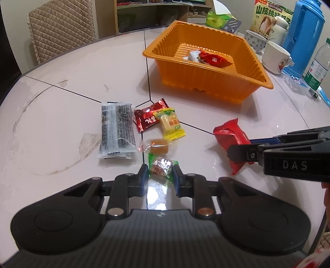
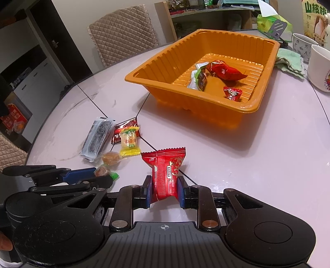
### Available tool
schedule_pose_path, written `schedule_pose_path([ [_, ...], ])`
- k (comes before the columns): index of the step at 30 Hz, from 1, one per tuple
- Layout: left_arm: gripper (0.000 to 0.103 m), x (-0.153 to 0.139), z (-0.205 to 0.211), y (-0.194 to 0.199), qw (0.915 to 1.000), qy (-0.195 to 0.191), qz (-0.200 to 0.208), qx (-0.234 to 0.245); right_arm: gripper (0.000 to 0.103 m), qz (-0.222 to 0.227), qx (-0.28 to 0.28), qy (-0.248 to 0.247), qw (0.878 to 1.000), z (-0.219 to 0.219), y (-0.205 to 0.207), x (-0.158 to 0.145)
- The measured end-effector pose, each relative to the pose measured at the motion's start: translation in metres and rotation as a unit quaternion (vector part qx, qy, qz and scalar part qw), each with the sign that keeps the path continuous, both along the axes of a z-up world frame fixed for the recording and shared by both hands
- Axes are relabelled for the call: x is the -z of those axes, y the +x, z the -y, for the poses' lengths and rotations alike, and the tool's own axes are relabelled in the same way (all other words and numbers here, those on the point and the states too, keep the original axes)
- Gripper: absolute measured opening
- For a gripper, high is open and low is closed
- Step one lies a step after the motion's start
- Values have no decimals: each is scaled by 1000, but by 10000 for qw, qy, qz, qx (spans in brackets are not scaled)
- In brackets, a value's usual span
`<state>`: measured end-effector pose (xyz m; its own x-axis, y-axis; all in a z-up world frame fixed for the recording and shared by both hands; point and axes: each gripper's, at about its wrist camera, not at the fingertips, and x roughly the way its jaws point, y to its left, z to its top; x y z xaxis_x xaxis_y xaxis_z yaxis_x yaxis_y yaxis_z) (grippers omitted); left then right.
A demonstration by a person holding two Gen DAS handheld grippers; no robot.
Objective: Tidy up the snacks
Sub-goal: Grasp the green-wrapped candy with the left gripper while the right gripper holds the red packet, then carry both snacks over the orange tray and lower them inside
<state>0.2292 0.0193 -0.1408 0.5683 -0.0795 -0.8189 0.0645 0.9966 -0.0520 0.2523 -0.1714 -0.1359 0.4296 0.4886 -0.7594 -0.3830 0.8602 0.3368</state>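
Observation:
My left gripper (image 1: 160, 175) is shut on a small green-wrapped candy (image 1: 162, 166) that rests on the white table; its blue pads press the wrapper on both sides. To its right, my right gripper (image 2: 164, 189) is shut on a red snack packet (image 2: 165, 169), whose lower end is pinched between the pads. Beyond them lie a black sesame bar packet (image 1: 116, 127), a dark red candy (image 1: 148, 118), a yellow candy (image 1: 170, 123) and an orange clear-wrapped candy (image 1: 157, 145). The orange tray (image 2: 144, 72) stands further back and holds red packets and a white-green one.
Right of the tray stand two mugs (image 1: 276, 57), a blue thermos (image 1: 303, 35), a water bottle (image 1: 317, 66) and a snack box (image 1: 270, 16). A green cloth (image 2: 288, 61) lies by the tray. A quilted chair (image 2: 121, 33) is behind the table's far edge.

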Motion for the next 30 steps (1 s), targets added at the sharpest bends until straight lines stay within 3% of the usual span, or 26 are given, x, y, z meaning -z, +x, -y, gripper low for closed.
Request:
schedule_pose_path([
  [16,22,-16,-3,-16,9998,-178,19,-71,25,79,33,77,9999,8,-12,-11],
  [30,22,-62,3,-10,9979,-229,592,127,25,245,181,301,9991,23,-18,-39],
])
